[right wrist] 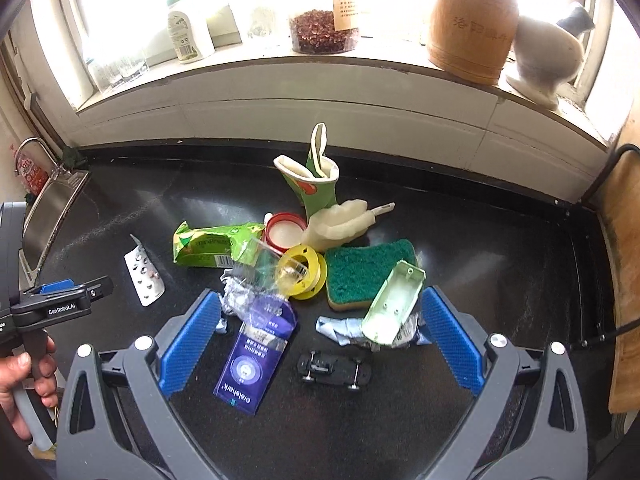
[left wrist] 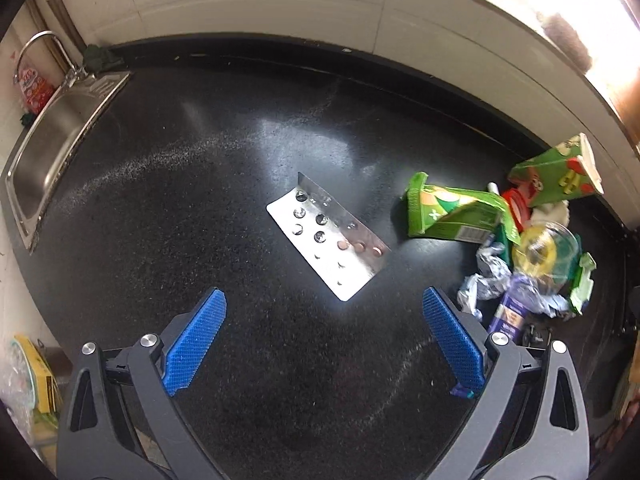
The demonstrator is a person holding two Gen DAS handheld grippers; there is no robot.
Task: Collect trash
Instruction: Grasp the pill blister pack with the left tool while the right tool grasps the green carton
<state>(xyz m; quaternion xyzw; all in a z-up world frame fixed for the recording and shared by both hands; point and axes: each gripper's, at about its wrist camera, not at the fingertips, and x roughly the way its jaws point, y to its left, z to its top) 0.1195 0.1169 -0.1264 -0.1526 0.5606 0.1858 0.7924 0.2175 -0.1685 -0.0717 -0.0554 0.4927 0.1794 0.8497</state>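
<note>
A silver pill blister (left wrist: pixel 328 240) lies alone on the black counter (left wrist: pixel 200 200), just ahead of my open left gripper (left wrist: pixel 324 312). To its right sits a trash pile: a crushed green carton (left wrist: pixel 452 212), a green paper cup (left wrist: pixel 560 172), a yellow tape spool (left wrist: pixel 540 252). In the right wrist view my open right gripper (right wrist: pixel 320 312) hovers over the pile: a purple packet (right wrist: pixel 256 356), a green sponge (right wrist: pixel 368 268), a pale green plastic case (right wrist: pixel 394 304), a small black toy car (right wrist: pixel 334 368), the blister (right wrist: pixel 144 276) and the carton (right wrist: pixel 212 244). Nothing is held.
A steel sink (left wrist: pixel 52 152) with a tap sits at the counter's left end. The windowsill carries a bottle (right wrist: pixel 188 28), a jar (right wrist: pixel 324 28), a wooden container (right wrist: pixel 472 20) and a vase (right wrist: pixel 548 52). A hand (right wrist: pixel 16 376) holds the left gripper (right wrist: pixel 60 304) at left.
</note>
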